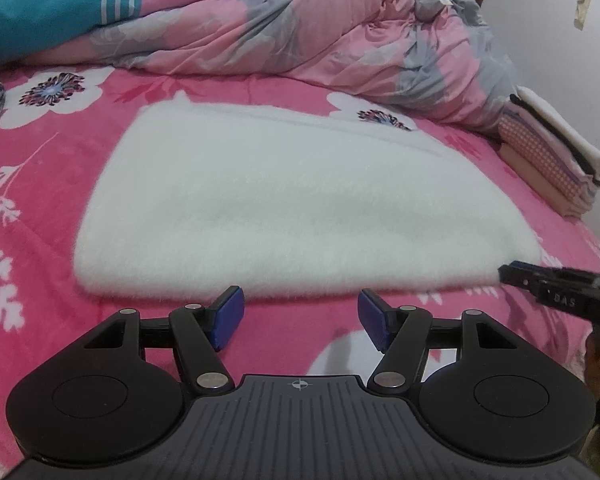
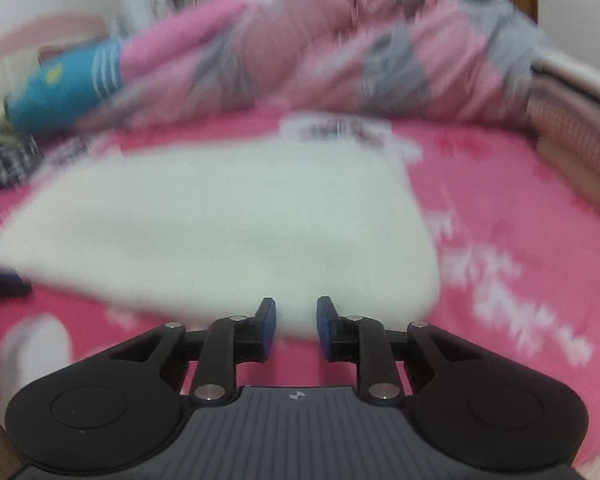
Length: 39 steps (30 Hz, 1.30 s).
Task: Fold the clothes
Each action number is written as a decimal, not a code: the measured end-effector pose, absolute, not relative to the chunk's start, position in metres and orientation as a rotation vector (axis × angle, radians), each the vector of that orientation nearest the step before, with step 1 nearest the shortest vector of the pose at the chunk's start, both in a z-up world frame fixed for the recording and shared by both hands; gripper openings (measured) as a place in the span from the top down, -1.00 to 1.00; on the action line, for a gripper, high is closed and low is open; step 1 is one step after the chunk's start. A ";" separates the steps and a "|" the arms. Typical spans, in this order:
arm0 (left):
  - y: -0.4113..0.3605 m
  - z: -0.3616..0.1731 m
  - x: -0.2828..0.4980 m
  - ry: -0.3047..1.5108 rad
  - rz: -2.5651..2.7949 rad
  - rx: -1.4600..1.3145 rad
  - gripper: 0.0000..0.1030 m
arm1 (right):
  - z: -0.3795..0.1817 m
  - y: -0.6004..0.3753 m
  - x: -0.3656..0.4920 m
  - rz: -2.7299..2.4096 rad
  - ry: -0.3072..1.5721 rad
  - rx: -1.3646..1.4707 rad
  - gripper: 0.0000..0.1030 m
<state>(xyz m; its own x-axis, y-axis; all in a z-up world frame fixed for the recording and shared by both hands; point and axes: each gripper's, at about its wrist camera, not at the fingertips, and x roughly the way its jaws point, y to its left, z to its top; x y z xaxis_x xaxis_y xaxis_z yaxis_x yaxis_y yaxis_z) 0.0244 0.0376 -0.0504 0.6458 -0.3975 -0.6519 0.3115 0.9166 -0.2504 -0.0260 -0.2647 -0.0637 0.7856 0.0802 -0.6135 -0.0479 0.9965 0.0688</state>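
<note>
White fluffy garment (image 1: pixel 292 200) flat on pink bedsheet (image 1: pixel 52 184), left gripper (image 1: pixel 300 314) jaws apart, right gripper (image 2: pixel 296 326) jaws slightly apart, both empty.

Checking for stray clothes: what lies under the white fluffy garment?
The white fluffy garment lies on the pink floral bedsheet. Anything beneath its middle is covered.

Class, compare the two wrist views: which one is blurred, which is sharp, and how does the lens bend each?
Left wrist: sharp; the white garment is bright, its fuzzy surface nearly washed out; fisheye curves the bed and darkens the corners. Right wrist: motion blur smears the garment and quilt; only the right gripper stays crisp.
</note>
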 end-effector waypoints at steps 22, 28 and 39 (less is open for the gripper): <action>0.039 -0.055 0.039 0.770 -0.365 -0.123 -0.24 | -0.065 -0.271 -0.023 0.082 0.691 0.084 0.51; 0.036 -0.055 0.036 0.765 -0.363 -0.092 -0.27 | -0.065 -0.272 -0.022 0.084 0.696 0.091 0.50; 0.028 -0.053 0.042 0.816 -0.353 -0.077 -0.47 | -0.063 -0.273 -0.020 0.084 0.710 0.099 0.49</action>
<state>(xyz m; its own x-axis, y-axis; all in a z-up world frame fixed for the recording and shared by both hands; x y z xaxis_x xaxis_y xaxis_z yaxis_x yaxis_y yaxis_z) 0.0421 0.0278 -0.0534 0.6300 -0.3375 -0.6994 0.2784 0.9389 -0.2024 -0.0200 -0.2728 -0.0632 0.7557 0.1100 -0.6457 -0.0429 0.9920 0.1188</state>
